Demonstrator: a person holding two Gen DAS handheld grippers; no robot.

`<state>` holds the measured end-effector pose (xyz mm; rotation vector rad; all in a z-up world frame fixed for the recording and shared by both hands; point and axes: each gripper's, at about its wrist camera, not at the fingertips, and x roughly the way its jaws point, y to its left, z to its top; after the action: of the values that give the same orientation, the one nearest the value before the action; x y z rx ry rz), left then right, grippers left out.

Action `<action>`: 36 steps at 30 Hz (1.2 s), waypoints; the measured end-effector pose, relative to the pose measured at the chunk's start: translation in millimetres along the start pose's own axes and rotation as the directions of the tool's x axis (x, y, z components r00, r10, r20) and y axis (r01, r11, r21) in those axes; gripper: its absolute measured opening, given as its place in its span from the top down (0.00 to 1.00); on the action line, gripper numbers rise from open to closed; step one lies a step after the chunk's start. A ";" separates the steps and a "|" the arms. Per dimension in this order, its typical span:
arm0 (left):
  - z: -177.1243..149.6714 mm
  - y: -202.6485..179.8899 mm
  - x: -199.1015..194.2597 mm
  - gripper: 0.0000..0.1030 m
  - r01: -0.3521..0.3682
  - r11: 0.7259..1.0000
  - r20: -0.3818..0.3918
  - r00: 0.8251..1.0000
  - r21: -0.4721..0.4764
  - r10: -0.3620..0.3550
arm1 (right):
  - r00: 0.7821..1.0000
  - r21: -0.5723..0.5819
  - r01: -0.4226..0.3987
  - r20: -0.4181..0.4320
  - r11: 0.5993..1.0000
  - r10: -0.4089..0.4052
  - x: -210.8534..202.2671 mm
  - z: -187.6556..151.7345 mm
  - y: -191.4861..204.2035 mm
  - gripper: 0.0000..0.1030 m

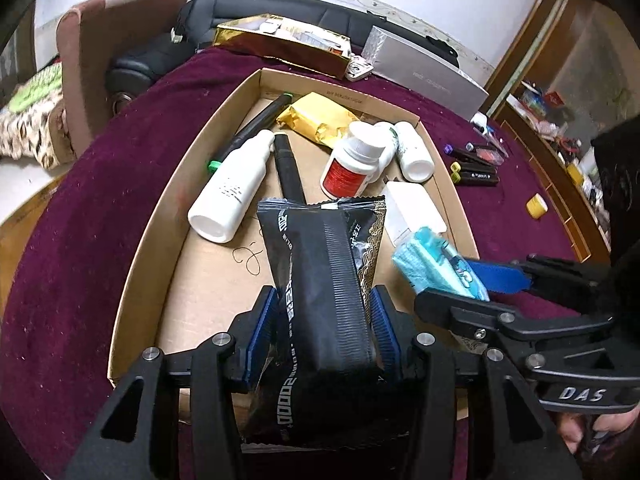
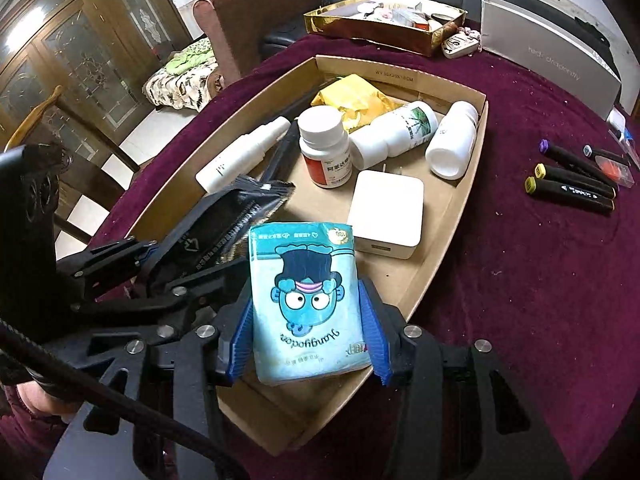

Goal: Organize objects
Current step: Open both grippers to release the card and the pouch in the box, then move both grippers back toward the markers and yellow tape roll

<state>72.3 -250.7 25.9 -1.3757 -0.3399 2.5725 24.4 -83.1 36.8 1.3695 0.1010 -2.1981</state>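
Observation:
A black ribbed packet (image 1: 320, 280) stands between the blue pads of my left gripper (image 1: 324, 296), which is shut on it over the near end of a shallow cardboard box (image 1: 168, 208). My right gripper (image 2: 306, 284) is shut on a light-blue tissue pack (image 2: 300, 280) with a cartoon face, held over the same box (image 2: 456, 216) just right of the left gripper (image 2: 180, 256). In the box lie a white spray bottle (image 1: 232, 188), a red-labelled pill bottle (image 2: 324, 148), two more white bottles, a yellow packet (image 1: 316, 120), a white charger (image 2: 386, 212) and a black pen.
The box sits on a purple cloth. Several markers (image 2: 572, 188) and a small yellow object (image 1: 536, 206) lie on the cloth to its right. A gold tray (image 2: 384, 20) of items and a silver box (image 2: 548, 60) stand at the far edge, before a sofa.

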 end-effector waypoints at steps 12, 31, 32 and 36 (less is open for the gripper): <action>3.5 5.8 -13.7 0.50 0.068 0.995 -0.003 0.998 -0.074 -0.069 | 1.000 0.038 -0.014 0.024 0.999 0.013 -8.2 -2.7 -7.6 0.43; 3.6 -50.6 -58.7 0.43 -0.005 0.999 0.097 0.995 0.043 0.001 | 0.989 0.279 -0.033 0.149 0.960 -0.009 -73.0 -44.4 -99.1 0.39; 3.6 -57.6 -57.6 0.43 0.001 0.998 0.091 0.996 0.056 -0.006 | 0.988 0.286 -0.031 0.153 0.958 -0.014 -75.2 -46.4 -104.5 0.39; 3.1 -95.0 -47.4 0.39 0.042 0.992 0.046 0.998 0.121 -0.048 | 0.985 0.342 -0.016 0.166 0.939 -0.043 -87.4 -61.2 -132.9 0.38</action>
<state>102.3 -174.0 93.1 -1.2510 -0.2174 2.5480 39.3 85.9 53.2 1.3481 -0.3540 -2.4155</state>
